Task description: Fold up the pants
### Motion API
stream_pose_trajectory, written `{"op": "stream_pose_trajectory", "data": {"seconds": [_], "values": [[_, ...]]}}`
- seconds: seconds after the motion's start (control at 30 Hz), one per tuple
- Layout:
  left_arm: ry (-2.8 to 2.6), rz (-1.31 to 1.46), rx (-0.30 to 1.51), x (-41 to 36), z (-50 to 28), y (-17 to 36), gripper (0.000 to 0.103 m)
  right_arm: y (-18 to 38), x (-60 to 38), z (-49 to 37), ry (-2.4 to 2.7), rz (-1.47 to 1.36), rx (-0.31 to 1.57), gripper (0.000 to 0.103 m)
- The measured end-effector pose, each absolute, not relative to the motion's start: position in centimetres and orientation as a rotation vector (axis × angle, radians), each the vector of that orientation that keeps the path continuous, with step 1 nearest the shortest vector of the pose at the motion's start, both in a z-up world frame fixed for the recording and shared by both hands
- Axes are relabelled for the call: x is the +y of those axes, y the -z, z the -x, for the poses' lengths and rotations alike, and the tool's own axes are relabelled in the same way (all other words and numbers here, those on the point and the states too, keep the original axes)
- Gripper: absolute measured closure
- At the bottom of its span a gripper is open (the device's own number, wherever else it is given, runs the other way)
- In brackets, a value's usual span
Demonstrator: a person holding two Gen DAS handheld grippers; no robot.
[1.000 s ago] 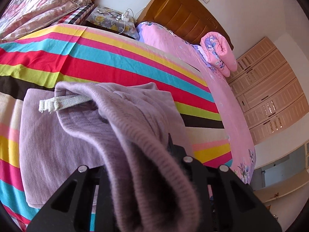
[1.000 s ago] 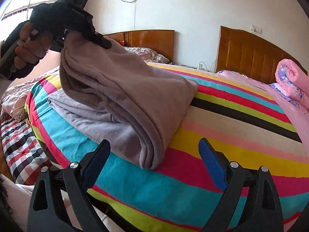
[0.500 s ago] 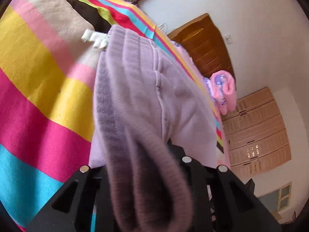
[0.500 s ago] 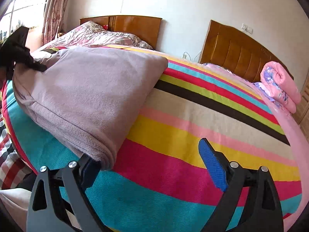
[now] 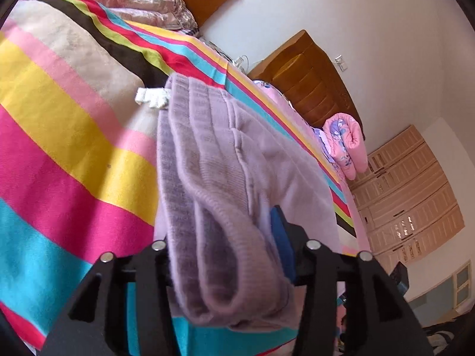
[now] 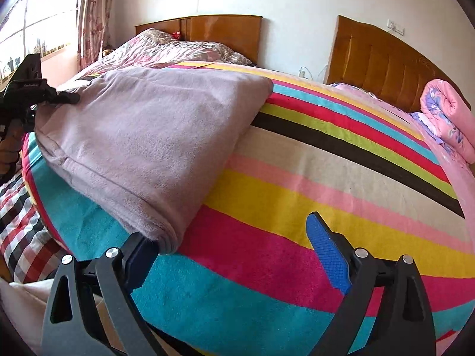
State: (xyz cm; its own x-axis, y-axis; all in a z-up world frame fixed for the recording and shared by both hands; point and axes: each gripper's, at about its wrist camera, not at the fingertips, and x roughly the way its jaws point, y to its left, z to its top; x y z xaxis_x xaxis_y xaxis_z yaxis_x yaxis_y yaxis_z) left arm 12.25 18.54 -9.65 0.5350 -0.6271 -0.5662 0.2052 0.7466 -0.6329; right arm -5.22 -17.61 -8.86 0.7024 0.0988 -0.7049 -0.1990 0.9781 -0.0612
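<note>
Lilac knit pants (image 6: 142, 136) lie folded over on the striped blanket (image 6: 326, 178). In the left wrist view their ribbed waistband (image 5: 219, 213) bulges between the fingers of my left gripper (image 5: 219, 237), whose jaws are opening; the blue right pad (image 5: 280, 237) shows beside the cloth. A white drawstring (image 5: 151, 98) pokes out at the far end. From the right wrist view, the left gripper (image 6: 38, 95) sits at the pants' left edge, held by a hand (image 6: 9, 142). My right gripper (image 6: 234, 252) stands wide open, its left finger (image 6: 136, 261) against the fold's near corner.
A rolled pink floral quilt (image 6: 445, 112) lies on the pink bed at right. Two wooden headboards (image 6: 383, 59) stand against the white wall. Checked bedding (image 6: 17, 231) hangs below the blanket's left edge. A beige wardrobe (image 5: 409, 195) stands at the far right.
The left gripper swung down and laid the lifted pants flat over the lower layer. Its jaws have since widened, baring the blue pad. The right gripper barely moved.
</note>
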Motion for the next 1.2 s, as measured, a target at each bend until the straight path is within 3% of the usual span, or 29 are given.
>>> {"op": "stream_pose_trajectory", "data": {"seconds": [0.07,0.23,0.4,0.53,0.57,0.7,0.87,1.0,1.07,1.2], "values": [[0.352,0.425,0.78,19.3,-10.1,7.0,0.026,7.5,-18.1,7.0,-0.285,0.149,0.766,0.013],[0.427,0.225,0.658,15.6,-7.3,2.5,0.026,2.8,-19.5,6.3,-0.412,-0.049,0.625,0.017],[0.436,0.146,0.762,10.3,-10.2,6.0,0.025,1.4,-14.6,-0.4,-0.522,0.027,0.606,0.017],[0.402,0.063,0.747,10.2,-9.8,9.2,0.025,7.4,-13.0,-3.0,-0.528,0.16,0.877,0.018],[0.408,0.055,0.751,10.1,-9.7,9.3,0.025,7.6,-13.6,-2.1,-0.552,0.16,0.819,0.018],[0.404,0.068,0.811,10.3,-10.5,8.1,0.025,6.1,-15.6,-3.0,-0.547,0.099,0.899,0.019],[0.459,0.096,0.751,10.0,-12.3,4.7,0.018,1.6,-17.6,-7.2,-0.579,0.041,0.717,0.018],[0.378,0.159,0.874,9.8,-15.8,7.6,0.017,4.2,-15.5,-12.2,-0.736,0.061,0.778,0.018],[0.369,0.11,0.833,9.6,-15.3,8.4,0.017,7.0,-15.3,-13.1,-0.75,0.119,0.848,0.018],[0.334,0.045,0.869,9.6,-15.0,7.7,0.017,6.0,-16.7,-11.9,-0.747,0.055,0.862,0.019]]}}
